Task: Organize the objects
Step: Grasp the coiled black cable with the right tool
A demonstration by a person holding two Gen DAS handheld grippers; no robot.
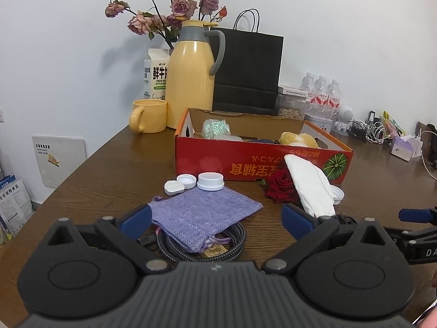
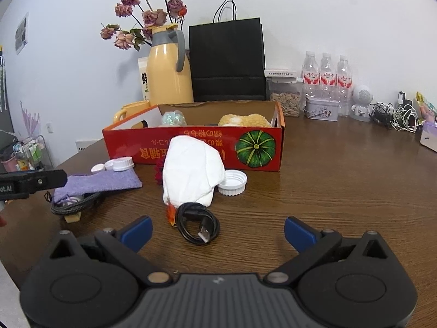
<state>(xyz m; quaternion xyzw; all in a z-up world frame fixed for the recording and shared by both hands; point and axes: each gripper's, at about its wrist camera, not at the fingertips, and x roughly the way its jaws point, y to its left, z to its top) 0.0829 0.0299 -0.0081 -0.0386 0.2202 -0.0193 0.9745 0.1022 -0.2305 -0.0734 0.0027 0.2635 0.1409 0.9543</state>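
Observation:
A red cardboard box (image 1: 245, 164) (image 2: 196, 150) stands open mid-table with a glittery bundle (image 1: 215, 128) and a yellow plush (image 1: 299, 139) inside. In front of it lie white caps (image 1: 210, 181), a purple cloth pouch (image 1: 202, 216) (image 2: 101, 183) over a braided cable (image 1: 235, 242), a red rose (image 1: 281, 187), a white cloth (image 1: 308, 186) (image 2: 191, 172), a white lid (image 2: 232, 182) and a coiled black USB cable (image 2: 198, 225). My left gripper (image 1: 217, 222) is open over the pouch. My right gripper (image 2: 217, 232) is open, just behind the USB cable.
At the back stand a yellow jug (image 1: 191, 73), a yellow mug (image 1: 148, 116), a milk carton (image 1: 155, 73), a black paper bag (image 1: 248, 68), a seed jar (image 2: 285, 98), water bottles (image 2: 326, 82), a tin (image 2: 321, 112) and tangled chargers (image 2: 393, 114). The table's left edge (image 1: 68, 180) drops away.

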